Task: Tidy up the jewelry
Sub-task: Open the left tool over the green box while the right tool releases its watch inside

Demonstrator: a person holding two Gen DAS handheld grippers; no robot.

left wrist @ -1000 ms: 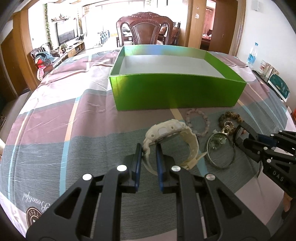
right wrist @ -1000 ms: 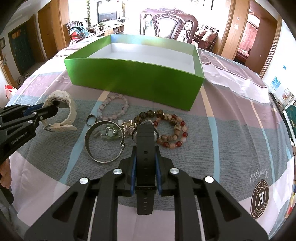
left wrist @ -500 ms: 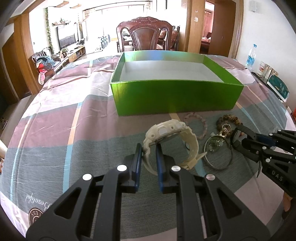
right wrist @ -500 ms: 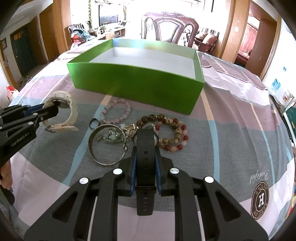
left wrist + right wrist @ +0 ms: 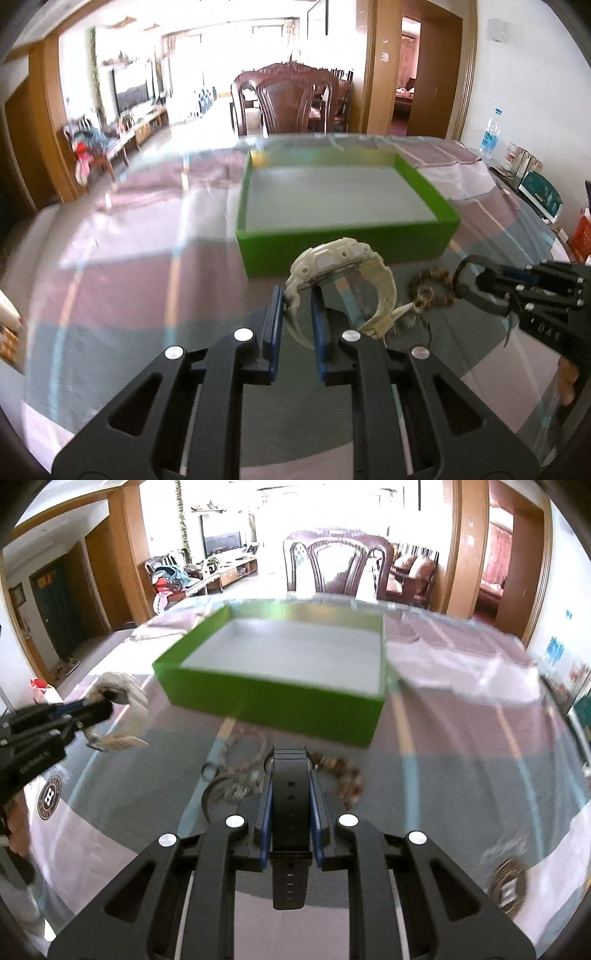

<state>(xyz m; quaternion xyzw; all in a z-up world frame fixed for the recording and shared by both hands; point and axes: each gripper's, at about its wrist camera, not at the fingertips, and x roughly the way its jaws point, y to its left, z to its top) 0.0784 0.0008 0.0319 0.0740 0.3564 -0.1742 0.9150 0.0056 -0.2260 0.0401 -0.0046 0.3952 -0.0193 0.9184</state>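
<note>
Left wrist view: left gripper (image 5: 297, 314) is clamped on the cream watch (image 5: 341, 275)'s strap, green box (image 5: 345, 242) at 12 o'clock; right wrist view: right gripper (image 5: 290, 805) pinches the black watch (image 5: 290, 812)'s strap, bead bracelets (image 5: 343, 775) on the tablecloth (image 5: 461, 775) at 1 o'clock.

My left wrist camera looks forward along my left gripper (image 5: 297, 310), raised over the striped cloth-covered table (image 5: 122, 295), facing the open green cardboard box (image 5: 347, 247) from close. My right wrist camera looks along my right gripper (image 5: 290, 801), same height, same heading, from further right. Both views share the box, the carved dark wooden chair (image 5: 332, 565) behind it, and each other's gripper at the edge.
</note>
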